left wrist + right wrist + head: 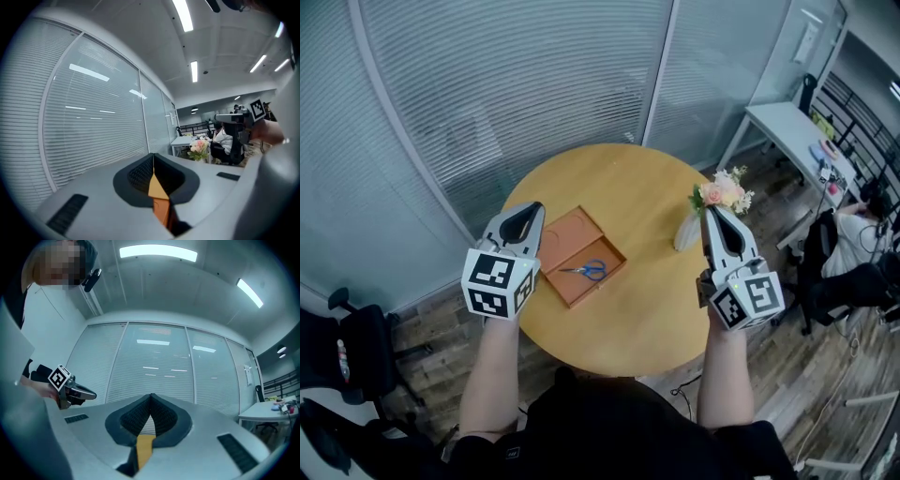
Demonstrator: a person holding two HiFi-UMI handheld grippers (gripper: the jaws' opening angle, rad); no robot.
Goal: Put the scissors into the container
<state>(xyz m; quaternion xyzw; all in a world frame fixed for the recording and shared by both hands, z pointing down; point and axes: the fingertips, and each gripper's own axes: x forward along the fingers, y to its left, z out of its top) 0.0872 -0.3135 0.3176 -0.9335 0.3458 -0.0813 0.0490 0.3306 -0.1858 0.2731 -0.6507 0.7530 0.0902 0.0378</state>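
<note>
Blue-handled scissors [587, 270] lie inside the shallow orange container [566, 238] on the round wooden table [642, 300]. My left gripper [525, 212] is held above the table's left side, beside the container, jaws together and empty. My right gripper [713, 213] is raised over the table's right side, near the flowers, also shut with nothing between its jaws. In the left gripper view the tips [153, 155] meet, and the right gripper [220, 117] shows at the far right. In the right gripper view the tips [151, 395] meet too, and the left gripper [91, 394] shows at left.
A white vase of pink flowers [719, 195] stands at the table's right edge. Frosted glass walls with blinds [516, 84] run behind the table. A white desk [787, 127] and a seated person [853, 239] are to the right. A dark chair [347, 352] stands at lower left.
</note>
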